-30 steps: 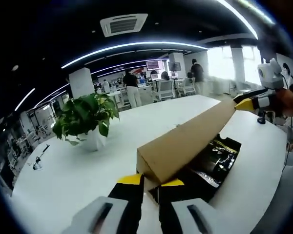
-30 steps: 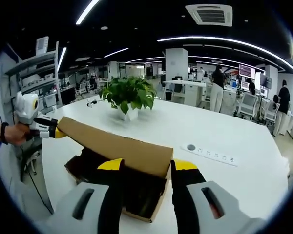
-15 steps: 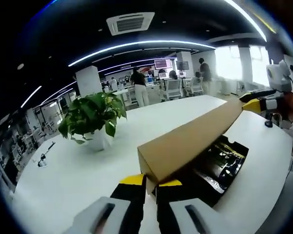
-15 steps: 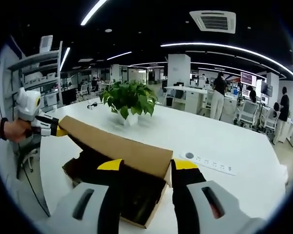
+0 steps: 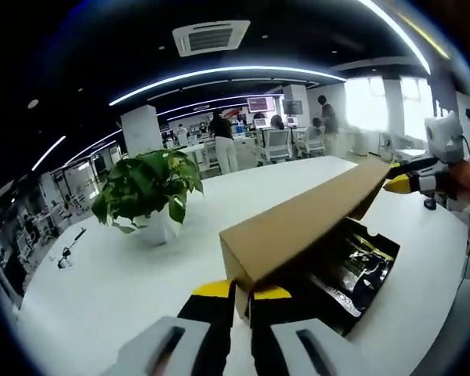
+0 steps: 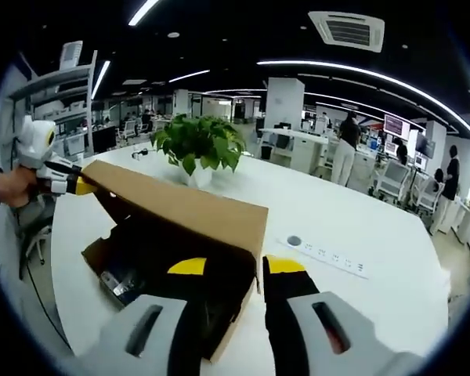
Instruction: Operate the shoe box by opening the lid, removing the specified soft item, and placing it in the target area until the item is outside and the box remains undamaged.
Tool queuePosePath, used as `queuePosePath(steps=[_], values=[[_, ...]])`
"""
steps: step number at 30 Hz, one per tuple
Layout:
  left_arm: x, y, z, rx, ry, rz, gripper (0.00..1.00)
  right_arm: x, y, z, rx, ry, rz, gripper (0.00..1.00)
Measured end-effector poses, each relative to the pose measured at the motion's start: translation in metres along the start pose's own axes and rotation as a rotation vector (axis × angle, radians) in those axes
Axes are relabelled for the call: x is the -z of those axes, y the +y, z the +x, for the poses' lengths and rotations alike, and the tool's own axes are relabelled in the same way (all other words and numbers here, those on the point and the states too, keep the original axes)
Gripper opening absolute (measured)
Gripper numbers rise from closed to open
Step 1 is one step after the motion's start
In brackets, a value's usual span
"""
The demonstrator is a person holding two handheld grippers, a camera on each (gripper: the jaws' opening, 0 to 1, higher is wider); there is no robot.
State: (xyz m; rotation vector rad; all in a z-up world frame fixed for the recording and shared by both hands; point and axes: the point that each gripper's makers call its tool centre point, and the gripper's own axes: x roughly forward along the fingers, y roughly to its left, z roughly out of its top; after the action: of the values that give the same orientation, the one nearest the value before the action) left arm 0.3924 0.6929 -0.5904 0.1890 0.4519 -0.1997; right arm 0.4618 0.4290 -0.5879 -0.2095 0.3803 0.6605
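both tools, the left tool point(image 5: 235, 294) and right tool point(image 6: 233, 266), pinch opposite ends of the lid point(image 5: 298, 227), raised over the shoe box point(image 6: 141, 266) on the white surface point(image 5: 125, 274); next, i'd say, set it aside and reach inside.

A: Light source?
B: Ceiling strips point(image 5: 219, 72), bent into arcs by fisheye; window point(image 5: 372, 98) blown out in the left gripper view.
A: Exposure?
B: Table point(image 6: 360, 227) bright, near white, with mild glare. Ceiling dark. Box point(image 6: 160, 258) interior in deep shadow.
A: Sharpness?
B: Centre crisp; edges stretched and soft. Far desks lack detail.
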Motion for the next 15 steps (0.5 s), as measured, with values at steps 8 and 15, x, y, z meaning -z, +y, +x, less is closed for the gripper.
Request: queuePosePath(steps=[8, 15], values=[[-0.005, 0.004, 0.004, 0.005, -0.008, -0.003, 0.05, -0.004, -0.021, 0.020, 0.068, 0.006, 0.011, 0.01], [-0.013, 0.013, 0.013, 0.000, -0.020, -0.015, 0.05, -0.010, -0.028, 0.034, 0.066, 0.003, -0.008, 0.00]])
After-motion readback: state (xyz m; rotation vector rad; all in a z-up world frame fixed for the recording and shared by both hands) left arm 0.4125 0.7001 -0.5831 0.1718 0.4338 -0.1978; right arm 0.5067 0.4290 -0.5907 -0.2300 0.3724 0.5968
